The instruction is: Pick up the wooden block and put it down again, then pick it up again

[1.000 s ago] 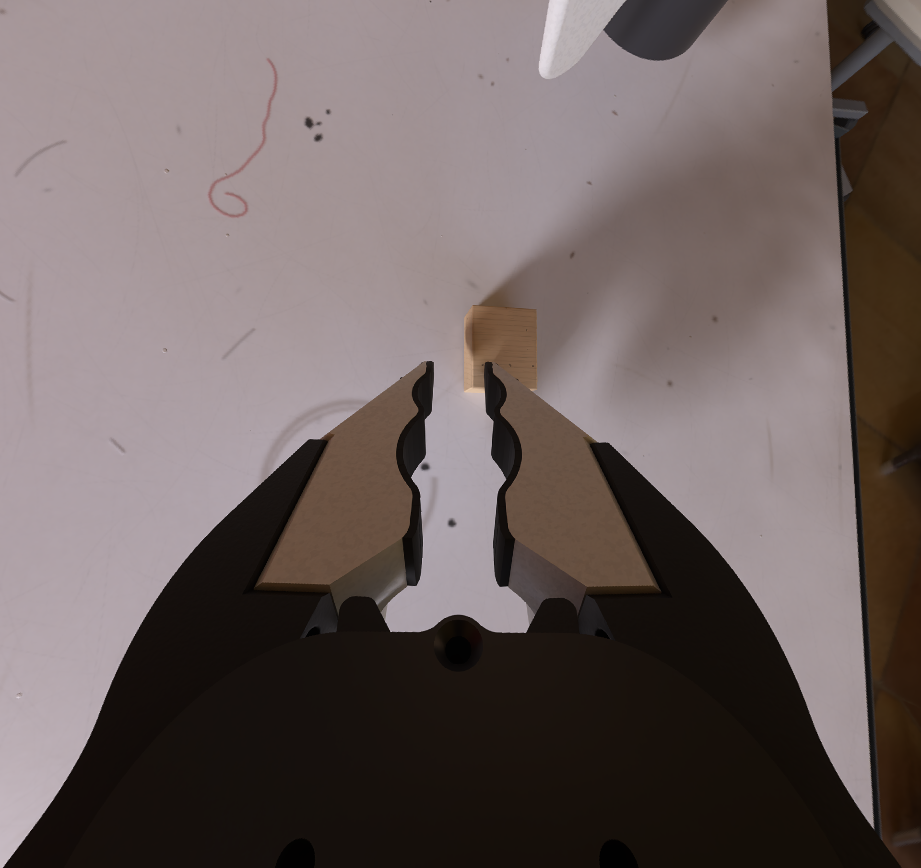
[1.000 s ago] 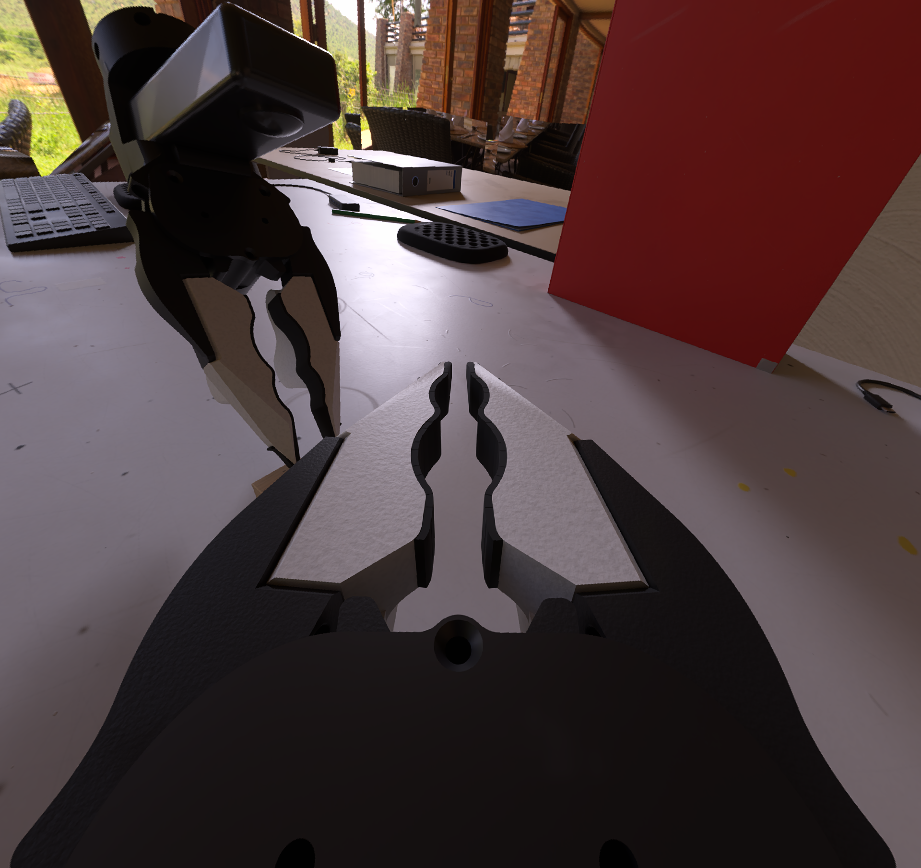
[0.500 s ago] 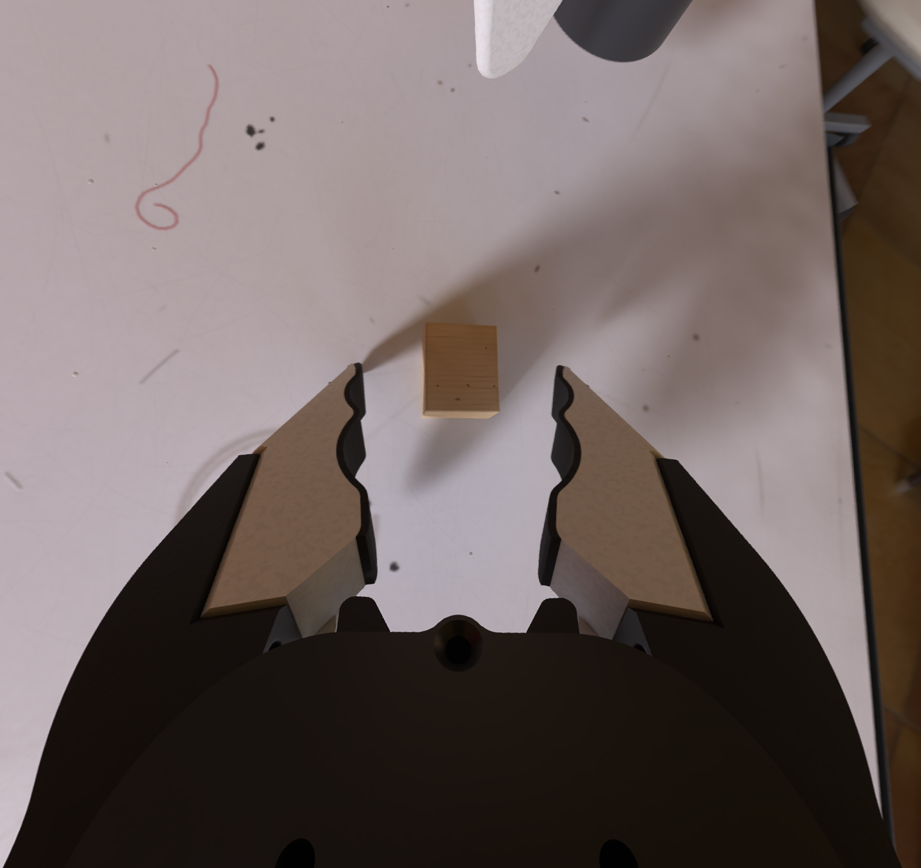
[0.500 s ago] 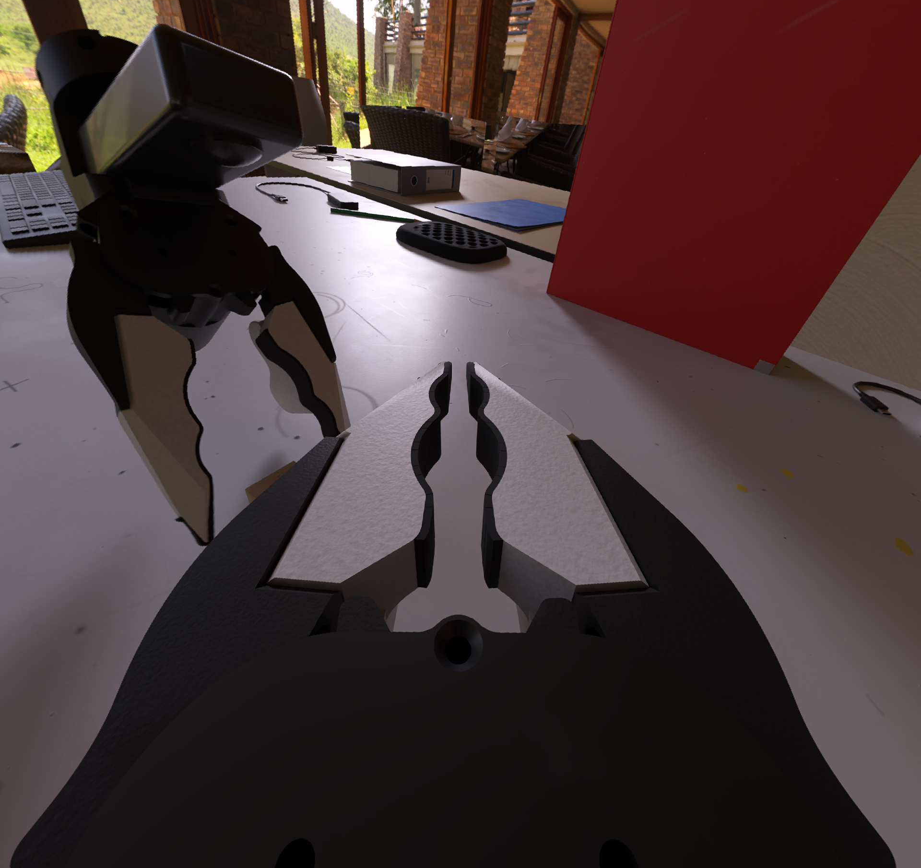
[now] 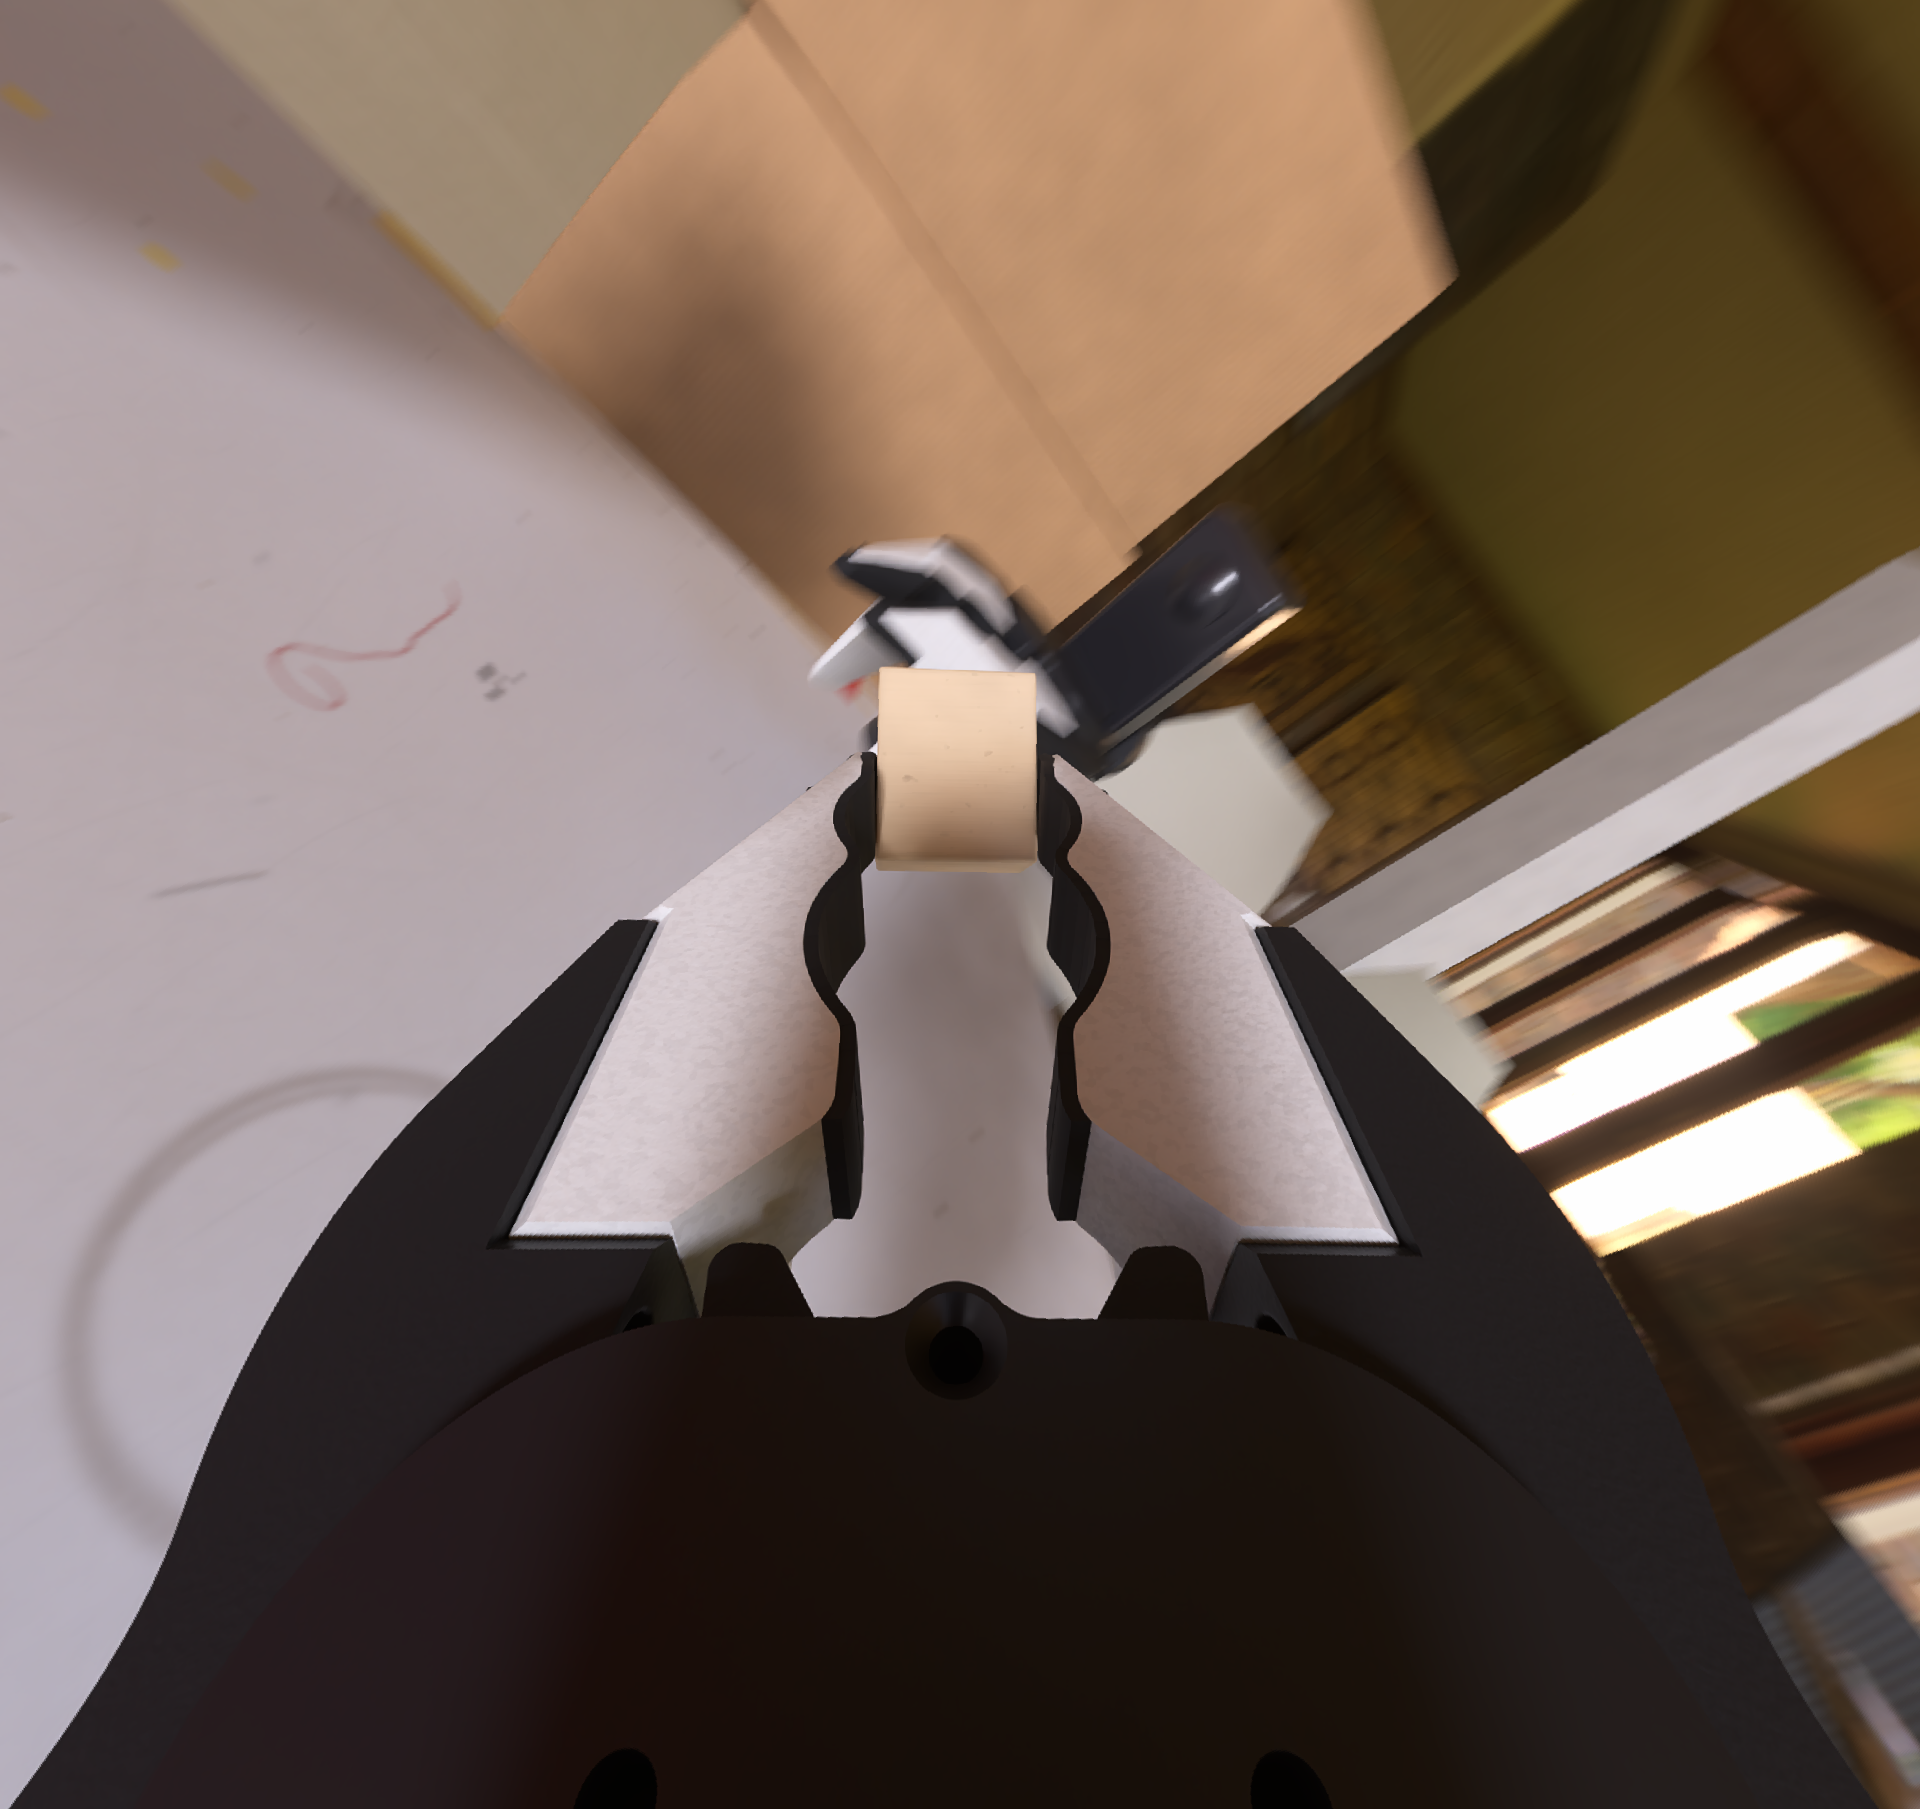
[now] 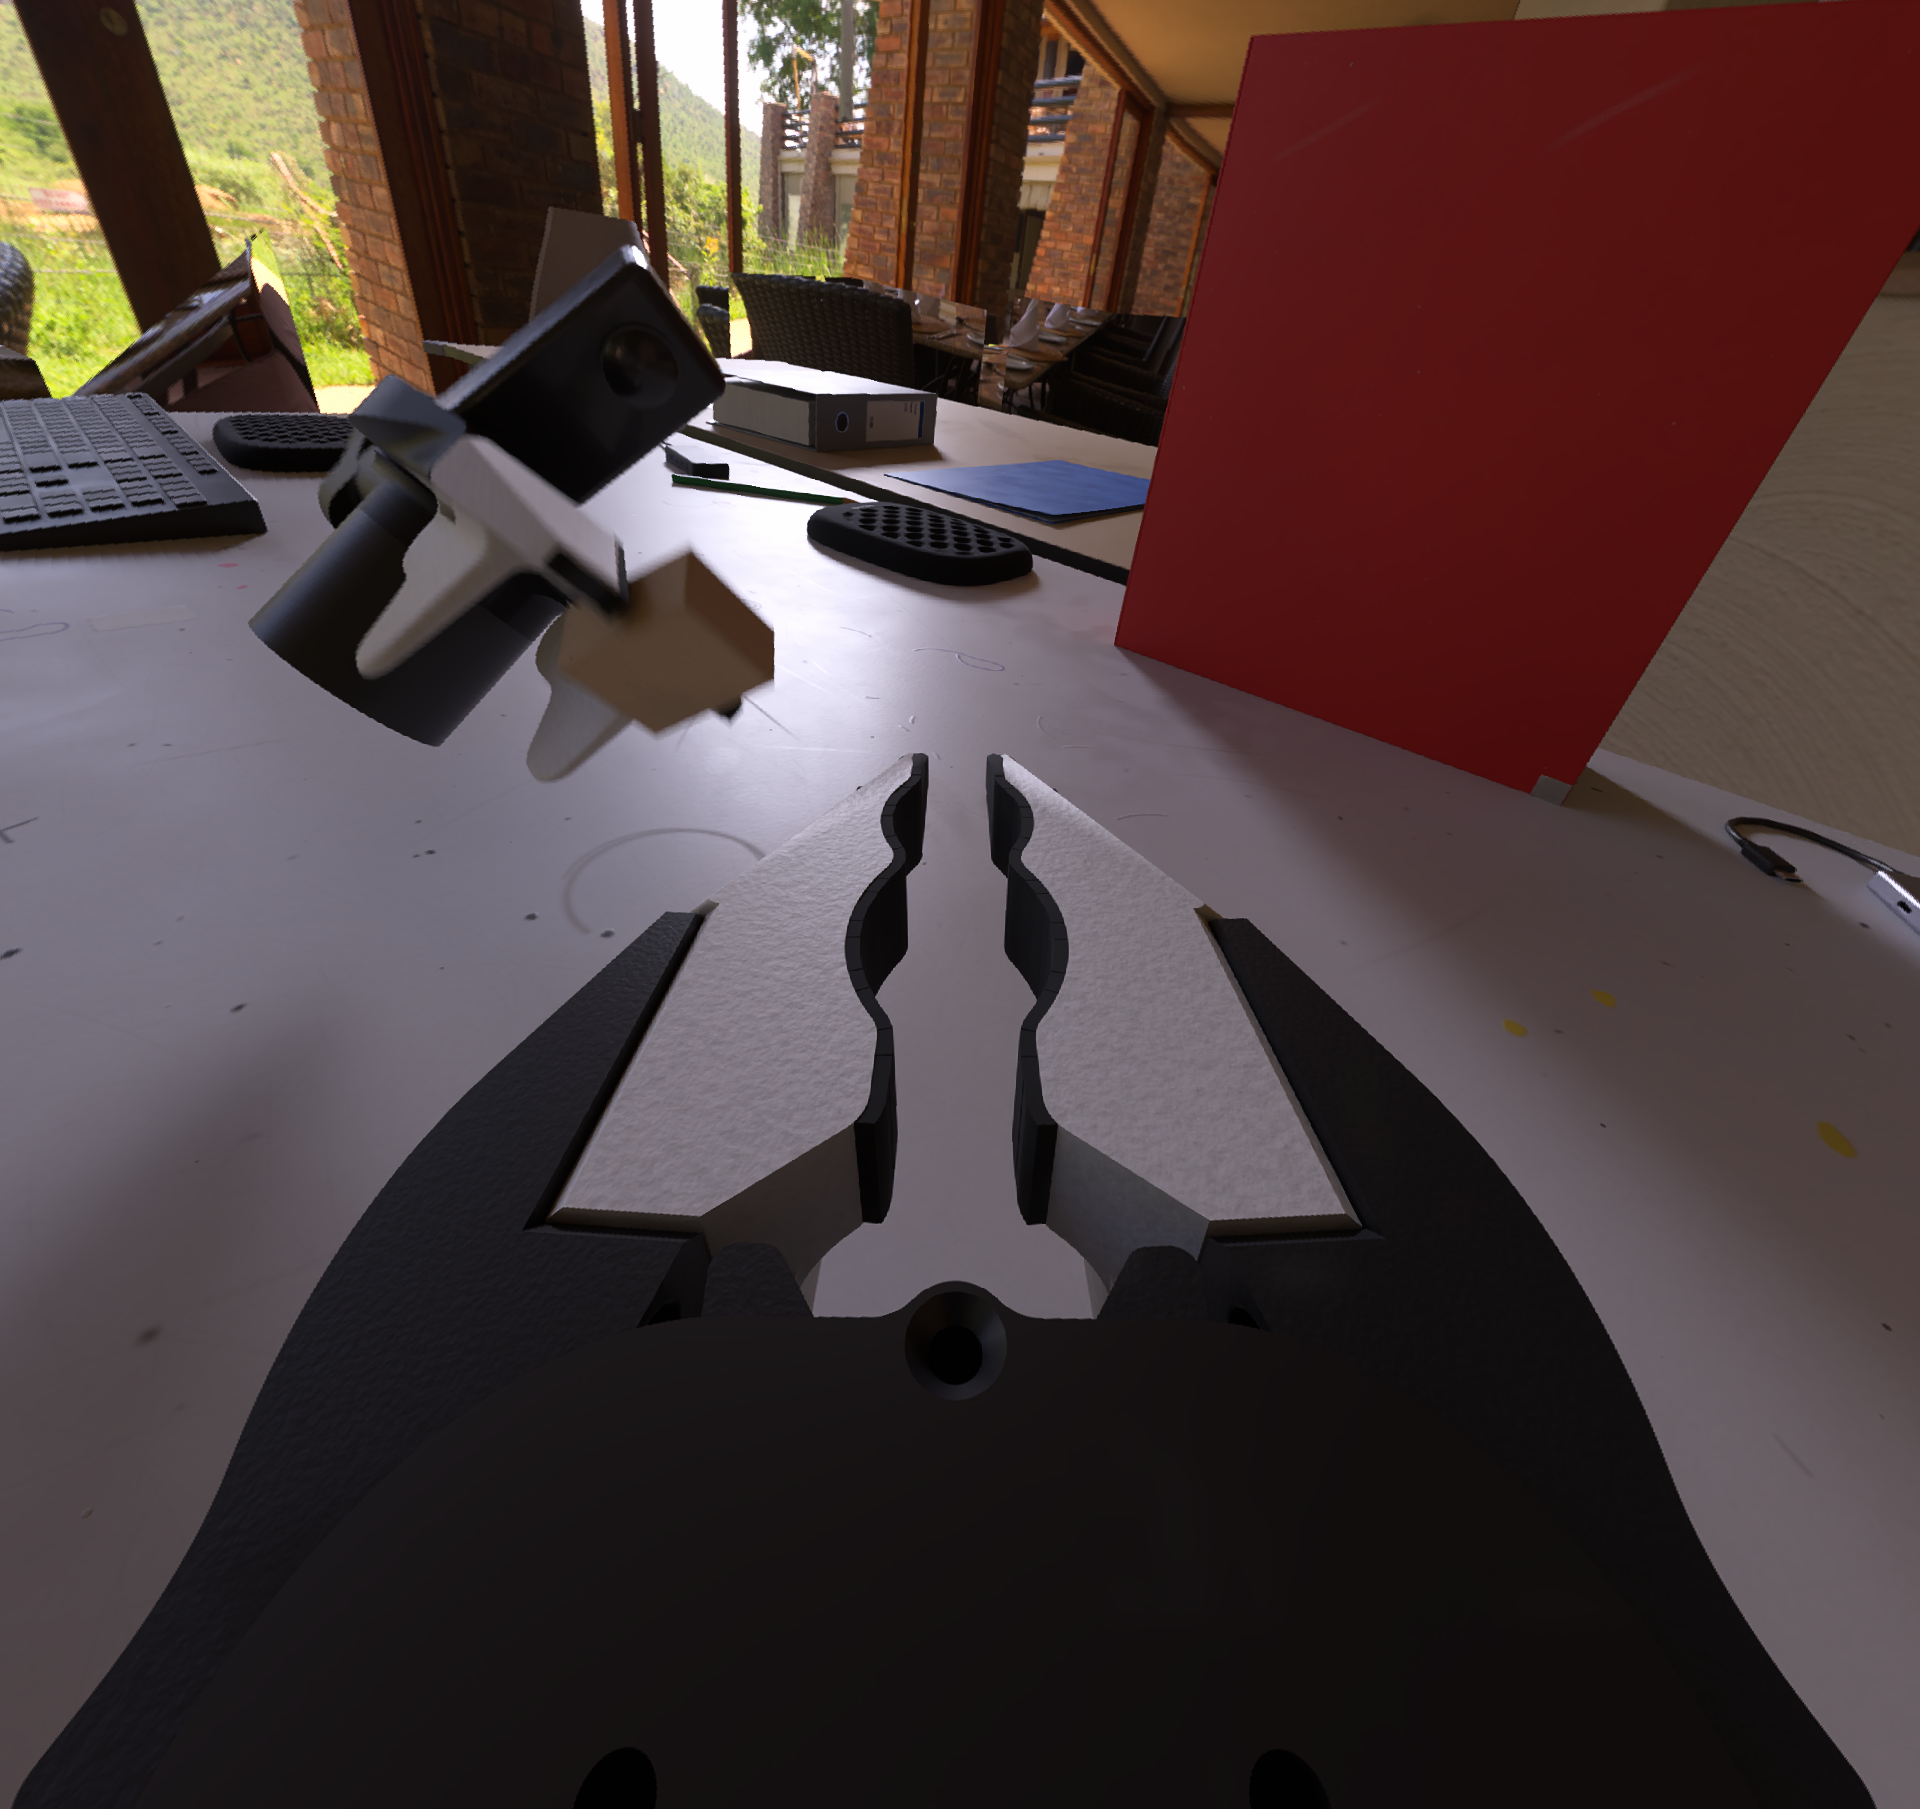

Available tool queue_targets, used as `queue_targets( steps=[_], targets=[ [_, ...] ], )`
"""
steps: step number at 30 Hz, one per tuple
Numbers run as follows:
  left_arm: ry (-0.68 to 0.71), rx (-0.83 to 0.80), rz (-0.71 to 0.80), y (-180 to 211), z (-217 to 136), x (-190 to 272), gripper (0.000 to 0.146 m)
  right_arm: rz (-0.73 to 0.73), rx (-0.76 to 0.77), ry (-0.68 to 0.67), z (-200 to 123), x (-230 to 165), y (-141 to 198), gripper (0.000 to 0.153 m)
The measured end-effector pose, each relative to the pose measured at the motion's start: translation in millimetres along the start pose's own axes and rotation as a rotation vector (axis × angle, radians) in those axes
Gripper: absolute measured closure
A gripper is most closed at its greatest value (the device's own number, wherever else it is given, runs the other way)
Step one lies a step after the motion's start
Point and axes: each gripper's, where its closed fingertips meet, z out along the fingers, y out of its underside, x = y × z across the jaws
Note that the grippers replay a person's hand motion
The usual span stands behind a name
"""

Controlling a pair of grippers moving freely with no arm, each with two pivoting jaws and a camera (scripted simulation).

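My left gripper (image 5: 956, 767) is shut on the pale wooden block (image 5: 956, 793), pinched between its fingertips. In the right wrist view the block (image 6: 665, 647) hangs in the air above the white table (image 6: 312, 928), held tilted by the left gripper, ahead and to the left of my right gripper (image 6: 956, 772). The right gripper is shut and empty, its jaws a narrow slit apart, low over the table. The left wrist view is tilted and blurred; the right gripper's white fingers (image 5: 862, 653) show partly behind the block.
A red board (image 6: 1507, 388) leans at the right. A black keyboard (image 6: 104, 471) lies far left, a black perforated pad (image 6: 920, 541) and a blue folder (image 6: 1029, 490) at the back. A cable (image 6: 1818, 866) lies at the right edge.
The left gripper opened over the block on the table, then shut on it, lifted it and tilted steeply. The right gripper stayed in place, shut.
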Motion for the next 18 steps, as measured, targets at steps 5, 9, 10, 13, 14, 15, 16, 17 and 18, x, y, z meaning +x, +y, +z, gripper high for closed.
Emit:
queue_targets(
  steps=[5, 9, 10, 13, 14, 15, 16, 17, 18],
  targets=[
    [0.2, 0.146, -0.072, -17.7, -8.3, 21.5, 0.116, 0.006, -0.004, -0.001, 0.3, 0.5, 0.5, 0.141],
    [0.164, 0.091, 0.009, -12.5, -4.3, 20.5, 0.116, -0.001, -0.006, 0.002, 0.5, 0.2, 0.7, 0.141],
    [0.112, 0.053, 0.063, -8.4, -2.7, 13.4, 0.116, 0.0, -0.005, 0.014, 0.1, 2.3, 0.3, 0.141],
    [-0.203, -0.18, 0.328, 13.8, -1.1, -28.6, 0.116, 0.027, 0.031, 0.112, -4.7, 16.1, -3.3, 0.138],
    [-0.272, -0.263, 0.394, 20.9, -0.3, -38.2, 0.116, 0.036, 0.039, 0.131, -6.4, 19.8, -4.0, 0.137],
    [-0.309, -0.335, 0.441, 26.9, 1.5, -43.9, 0.116, 0.047, 0.043, 0.14, -7.4, 22.4, -4.3, 0.135],
    [-0.332, -0.395, 0.479, 31.8, 3.9, -48.5, 0.116, 0.057, 0.045, 0.139, -7.9, 23.5, -4.5, 0.135],
    [-0.355, -0.448, 0.512, 36.1, 6.0, -53.2, 0.116, 0.061, 0.044, 0.135, -7.8, 23.8, -4.3, 0.135],
    [-0.376, -0.503, 0.545, 40.6, 7.7, -57.7, 0.116, 0.06, 0.04, 0.132, -7.4, 23.5, -3.9, 0.135]
  ],
)
